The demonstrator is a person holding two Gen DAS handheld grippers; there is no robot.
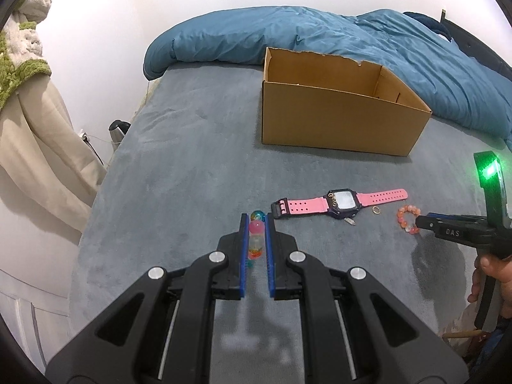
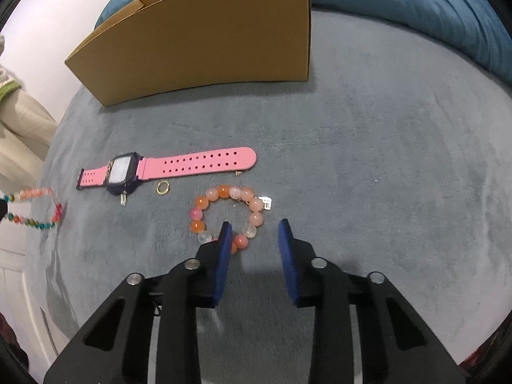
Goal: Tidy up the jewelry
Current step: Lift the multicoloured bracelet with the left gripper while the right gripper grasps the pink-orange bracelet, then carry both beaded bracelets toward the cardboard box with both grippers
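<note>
My left gripper (image 1: 256, 220) is shut on a multicoloured bead bracelet (image 1: 256, 240) low over the grey bed cover; the bracelet also shows in the right wrist view (image 2: 35, 208). My right gripper (image 2: 254, 228) is open, its left finger over the near edge of an orange-pink bead bracelet (image 2: 224, 214), which also shows in the left wrist view (image 1: 408, 219). A pink-strapped watch (image 2: 166, 168) lies left of it, also visible from the left wrist (image 1: 339, 203). A small gold ring (image 2: 163, 188) lies beside the watch. An open cardboard box (image 1: 336, 108) stands beyond.
A blue duvet (image 1: 320, 35) is bunched behind the box. Small earrings (image 2: 123, 200) lie near the watch, and another (image 2: 266, 203) by the orange bracelet. A beige coat (image 1: 32, 147) hangs left of the bed. The bed edge (image 1: 96, 198) runs along the left.
</note>
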